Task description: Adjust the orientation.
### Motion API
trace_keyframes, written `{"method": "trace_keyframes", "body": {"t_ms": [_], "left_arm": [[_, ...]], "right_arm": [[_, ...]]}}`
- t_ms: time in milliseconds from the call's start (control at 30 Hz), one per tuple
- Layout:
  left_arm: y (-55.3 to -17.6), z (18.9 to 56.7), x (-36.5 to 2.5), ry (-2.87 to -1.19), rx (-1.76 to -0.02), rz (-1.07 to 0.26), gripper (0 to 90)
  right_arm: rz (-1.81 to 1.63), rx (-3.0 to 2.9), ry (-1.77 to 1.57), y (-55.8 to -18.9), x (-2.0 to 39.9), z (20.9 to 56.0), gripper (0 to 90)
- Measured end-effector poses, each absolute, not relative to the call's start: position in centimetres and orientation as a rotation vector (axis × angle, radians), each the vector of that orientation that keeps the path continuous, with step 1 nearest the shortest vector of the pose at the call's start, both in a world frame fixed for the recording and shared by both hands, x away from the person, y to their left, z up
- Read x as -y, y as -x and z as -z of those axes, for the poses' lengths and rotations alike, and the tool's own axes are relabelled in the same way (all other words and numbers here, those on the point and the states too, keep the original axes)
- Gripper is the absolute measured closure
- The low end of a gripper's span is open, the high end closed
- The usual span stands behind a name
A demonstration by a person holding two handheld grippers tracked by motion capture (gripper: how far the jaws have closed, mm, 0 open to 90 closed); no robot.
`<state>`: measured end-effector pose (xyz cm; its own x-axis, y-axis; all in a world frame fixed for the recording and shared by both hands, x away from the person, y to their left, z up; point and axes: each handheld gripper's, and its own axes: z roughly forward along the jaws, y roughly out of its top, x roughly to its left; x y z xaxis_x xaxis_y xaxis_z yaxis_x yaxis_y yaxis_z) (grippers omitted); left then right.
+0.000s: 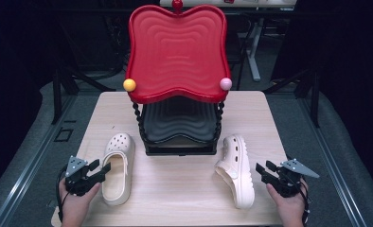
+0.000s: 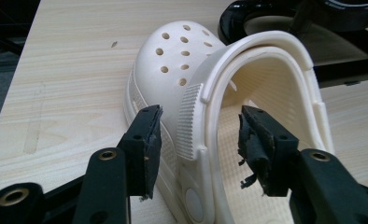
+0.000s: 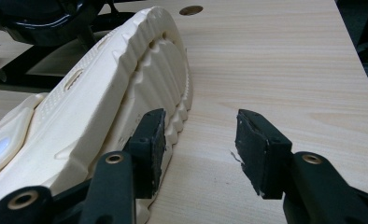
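Two cream clogs lie on the wooden table. The left clog stands upright on its sole, toe pointing away. My left gripper is at its heel, open; in the left gripper view the jaws straddle the clog's side wall and heel strap, with a gap at each pad. The right clog lies tipped on its side with its ridged sole facing my right gripper. That gripper is open: one jaw sits close against the sole's edge and bare table shows between the pads.
A two-tier stand rises at the back middle of the table: a red wavy tray on top, a black tray beneath, with a yellow ball and a pink ball at its corners. The table's edges are close beside both hands.
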<state>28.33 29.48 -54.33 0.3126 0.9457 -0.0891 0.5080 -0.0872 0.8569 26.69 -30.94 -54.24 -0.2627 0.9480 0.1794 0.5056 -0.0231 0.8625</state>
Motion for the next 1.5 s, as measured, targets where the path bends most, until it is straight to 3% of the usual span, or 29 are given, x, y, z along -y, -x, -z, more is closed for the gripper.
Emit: {"method": "trace_keyframes", "body": {"t_ms": [933, 1333, 1500], "left_arm": [[-29.3, 54.7, -28.5, -1.771, -1.400, -0.721, 72.8], [-27.5, 53.9, -26.6, -1.778, -1.438, -0.684, 73.6], [-26.9, 53.7, -26.1, -1.780, -1.438, -0.649, 73.4]], "right_arm": [[-1.224, -1.801, -1.530, -27.0, 30.9, 54.5, 50.6], [-1.227, -1.789, -1.531, -26.8, 31.2, 54.4, 50.4], [-1.218, -1.778, -1.475, -26.3, 30.5, 53.6, 59.0]]}}
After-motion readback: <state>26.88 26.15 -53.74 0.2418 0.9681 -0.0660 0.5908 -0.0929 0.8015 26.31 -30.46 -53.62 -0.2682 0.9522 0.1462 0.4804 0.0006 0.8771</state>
